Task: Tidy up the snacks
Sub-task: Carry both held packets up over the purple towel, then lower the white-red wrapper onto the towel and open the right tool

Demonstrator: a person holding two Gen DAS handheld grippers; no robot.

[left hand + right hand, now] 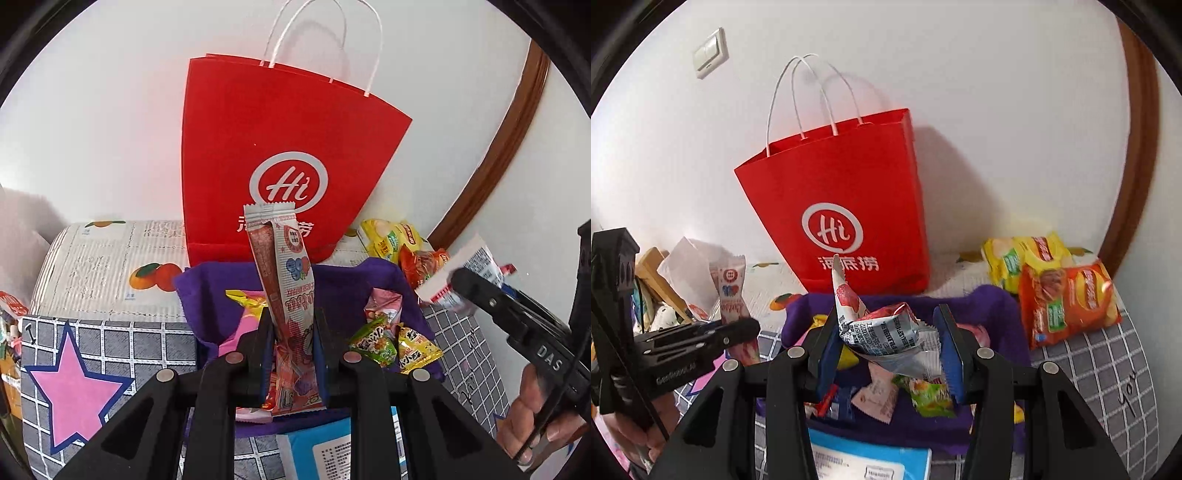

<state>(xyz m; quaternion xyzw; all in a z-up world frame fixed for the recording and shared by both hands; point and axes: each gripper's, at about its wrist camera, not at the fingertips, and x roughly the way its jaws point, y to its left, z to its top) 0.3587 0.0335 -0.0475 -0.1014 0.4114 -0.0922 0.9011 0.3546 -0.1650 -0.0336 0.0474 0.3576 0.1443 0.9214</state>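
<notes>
A long fruit-strip packet (286, 295) is clamped upright in the left tool (291, 354), above the purple felt basket (207, 291). A crumpled silver snack packet (886, 339) is clamped in the right tool (890, 350) over the same basket. Behind the basket a red paper bag (842, 206) is stood against the wall; right of it lie chip bags (1067, 302).
</notes>
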